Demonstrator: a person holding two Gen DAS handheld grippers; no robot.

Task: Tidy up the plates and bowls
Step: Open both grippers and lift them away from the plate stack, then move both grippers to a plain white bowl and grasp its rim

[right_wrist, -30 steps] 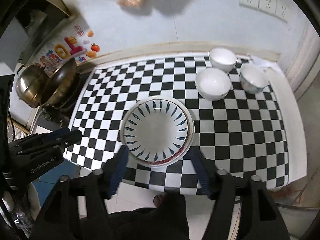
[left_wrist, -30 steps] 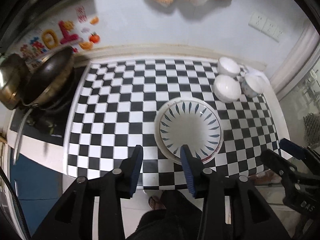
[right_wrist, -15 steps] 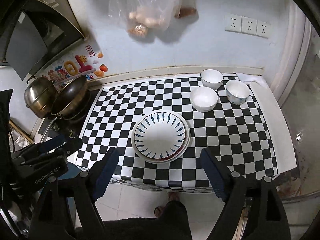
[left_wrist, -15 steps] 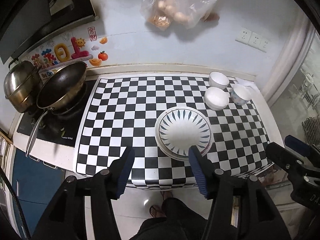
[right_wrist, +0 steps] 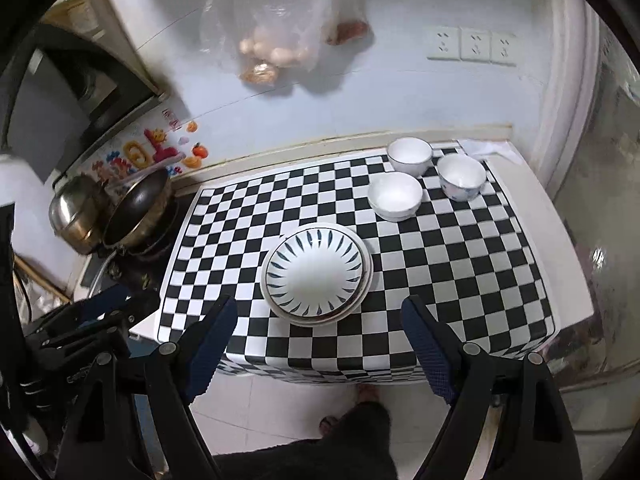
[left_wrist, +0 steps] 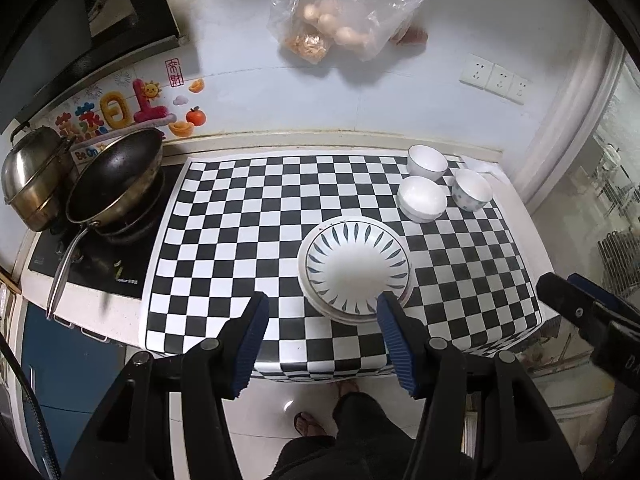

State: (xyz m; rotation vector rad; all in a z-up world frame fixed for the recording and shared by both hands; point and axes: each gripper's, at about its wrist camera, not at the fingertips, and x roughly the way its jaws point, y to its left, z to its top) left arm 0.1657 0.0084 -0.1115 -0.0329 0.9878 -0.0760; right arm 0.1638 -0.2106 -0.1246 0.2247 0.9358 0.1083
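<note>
A stack of plates (left_wrist: 355,270) topped by a white plate with blue leaf marks sits near the front of the checkered counter; it also shows in the right wrist view (right_wrist: 317,273). Three white bowls stand at the back right: a stacked pair (left_wrist: 421,199) (right_wrist: 395,196), a plain one (left_wrist: 427,161) (right_wrist: 410,154), and a dotted one (left_wrist: 471,189) (right_wrist: 461,176). My left gripper (left_wrist: 320,338) is open and empty, high above the counter's front edge. My right gripper (right_wrist: 318,342) is open and empty, likewise held back from the plates.
A black wok (left_wrist: 114,184) and a steel pot (left_wrist: 34,182) sit on the stove at the left. A plastic bag of food (left_wrist: 344,8) hangs on the wall. Wall sockets (left_wrist: 494,78) are at the right. The floor and a person's feet (left_wrist: 308,424) lie below.
Both grippers have pulled up and back from the plate stack, so the whole counter now shows. Both have opened wider. The plates and bowls have not moved.
</note>
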